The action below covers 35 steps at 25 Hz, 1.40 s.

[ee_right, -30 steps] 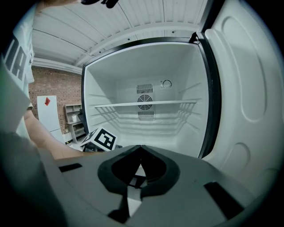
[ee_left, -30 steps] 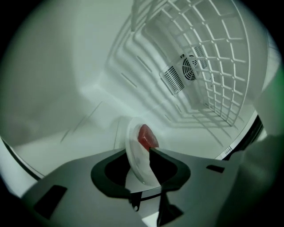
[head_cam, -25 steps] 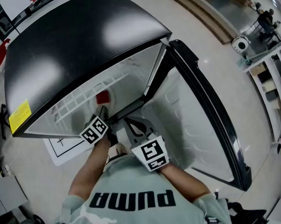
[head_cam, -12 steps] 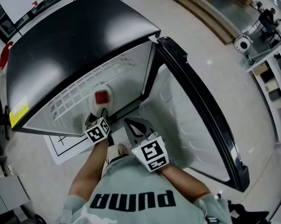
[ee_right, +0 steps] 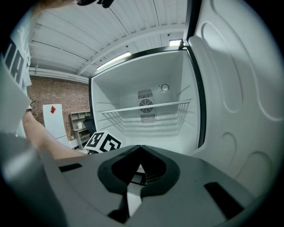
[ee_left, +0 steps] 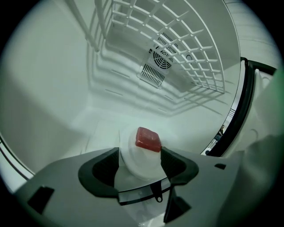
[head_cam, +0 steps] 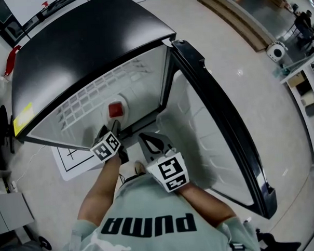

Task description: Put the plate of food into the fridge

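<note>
Left gripper view settles the relation that matters: the plate (ee_left: 138, 166) lies squarely between the jaws of the left gripper (ee_left: 140, 154), with its near rim back toward the root of the jaws and its far rim just past their tips. These jaws have just been opening and now stand wide apart. The plate sits between them, and neither pad appears to press on its rim, though the rim runs very close to the right-hand pad. The plate rests flat on the white floor of the fridge (ee_left: 88, 111), well below the wire shelf (ee_left: 177, 48). A red block (ee_left: 148, 138) of food sits on the plate's far half, toward the right-hand jaw. Being round, the plate has no long axis to line up with. What counts is that it lies dead ahead on the jaws' own line. The release looks done, so the next move is probably a straight pull back along that line; any sideways swing could catch the rim and drag the plate. The right gripper (ee_right: 141, 148) has its jaws together on nothing. The fridge opening lies ahead of them and the open door (ee_right: 239, 88) just to their right, so that hand seems better placed to shut it.
</note>
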Each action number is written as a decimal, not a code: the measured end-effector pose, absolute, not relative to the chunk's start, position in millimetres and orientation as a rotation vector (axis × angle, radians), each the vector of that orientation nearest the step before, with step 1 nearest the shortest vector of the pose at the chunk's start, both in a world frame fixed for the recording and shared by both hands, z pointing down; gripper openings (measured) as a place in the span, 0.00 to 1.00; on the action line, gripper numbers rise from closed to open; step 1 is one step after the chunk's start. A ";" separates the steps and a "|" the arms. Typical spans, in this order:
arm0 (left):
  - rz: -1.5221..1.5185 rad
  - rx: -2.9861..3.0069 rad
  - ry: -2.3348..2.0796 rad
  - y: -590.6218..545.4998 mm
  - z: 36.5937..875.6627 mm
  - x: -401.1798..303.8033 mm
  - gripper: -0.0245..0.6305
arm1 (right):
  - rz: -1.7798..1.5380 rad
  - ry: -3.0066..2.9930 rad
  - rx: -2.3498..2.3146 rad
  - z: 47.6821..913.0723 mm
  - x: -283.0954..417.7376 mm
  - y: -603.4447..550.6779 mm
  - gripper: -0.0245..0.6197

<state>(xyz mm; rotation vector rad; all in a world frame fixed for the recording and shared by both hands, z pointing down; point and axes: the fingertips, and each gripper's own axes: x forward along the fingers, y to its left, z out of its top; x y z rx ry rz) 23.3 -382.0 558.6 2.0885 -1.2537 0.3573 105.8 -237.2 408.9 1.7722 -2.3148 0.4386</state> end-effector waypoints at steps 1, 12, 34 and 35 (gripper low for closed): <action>0.362 2.094 -1.261 -381.9 557.1 22.0 0.46 | 0.438 -2.319 1.770 408.8 105.2 -237.0 0.05; 0.234 2.191 -1.135 -346.4 516.5 25.8 0.46 | 0.424 -2.345 1.740 412.1 97.0 -228.5 0.05; 0.192 2.418 -1.202 -218.1 444.6 -2.2 0.05 | 0.381 -2.422 1.717 414.8 79.3 -170.2 0.05; 0.195 2.428 -1.203 -213.6 442.4 -2.2 0.05 | 0.375 -2.425 1.719 414.2 79.3 -168.3 0.05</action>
